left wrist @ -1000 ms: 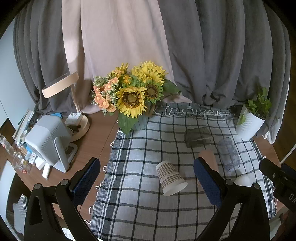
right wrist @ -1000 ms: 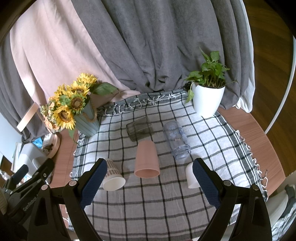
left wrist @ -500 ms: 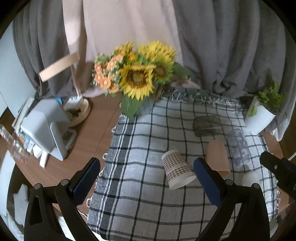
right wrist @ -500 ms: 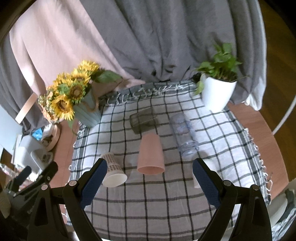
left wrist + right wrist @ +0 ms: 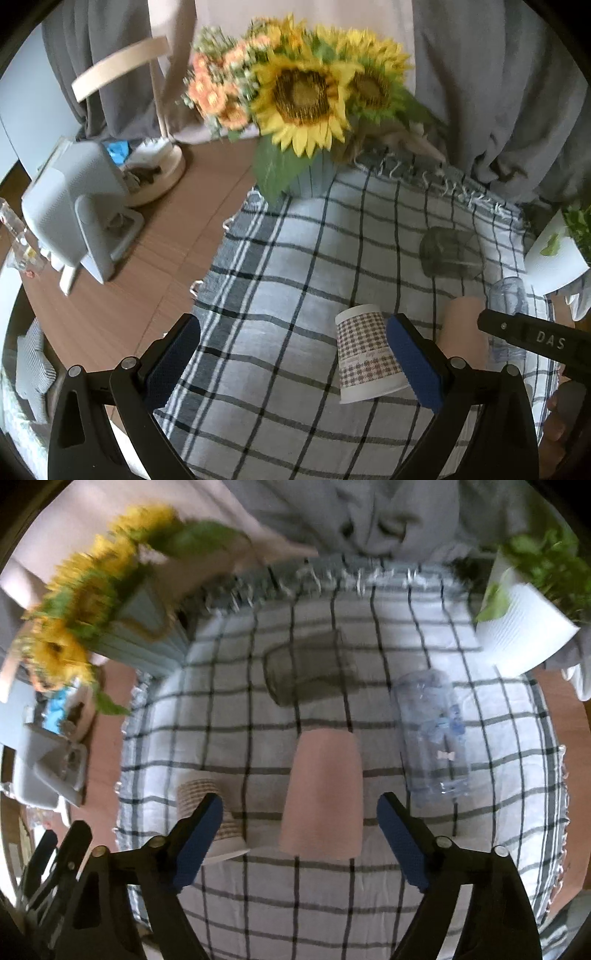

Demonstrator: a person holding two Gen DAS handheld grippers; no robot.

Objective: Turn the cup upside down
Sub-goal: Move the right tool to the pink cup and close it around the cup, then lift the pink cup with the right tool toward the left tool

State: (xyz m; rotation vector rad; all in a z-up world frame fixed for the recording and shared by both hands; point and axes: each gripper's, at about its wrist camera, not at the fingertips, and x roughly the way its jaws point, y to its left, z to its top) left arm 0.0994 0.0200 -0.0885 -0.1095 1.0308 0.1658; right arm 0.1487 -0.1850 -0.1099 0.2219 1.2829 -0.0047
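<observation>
Several cups stand mouth-down on a checked cloth (image 5: pixel 332 897). A pink cup (image 5: pixel 323 794) stands between my right gripper's (image 5: pixel 301 836) open fingers, just ahead of the tips. A paper cup with a houndstooth pattern (image 5: pixel 364 356) stands by the right finger of my open left gripper (image 5: pixel 295 360); it also shows in the right wrist view (image 5: pixel 197 797), partly behind the left finger. A dark glass (image 5: pixel 308 670) and a clear plastic cup (image 5: pixel 434 734) stand further back. Both grippers are empty.
A vase of sunflowers (image 5: pixel 306 96) stands at the cloth's back left corner. A white potted plant (image 5: pixel 524 624) is at the back right. A grey device (image 5: pixel 79 210) and a lamp base (image 5: pixel 155 173) sit on the wooden table left of the cloth. Grey curtains hang behind.
Both grippers have moved forward and down toward the cups. The pink cup now lies between the right fingers and the paper cup beside the left gripper's right finger.
</observation>
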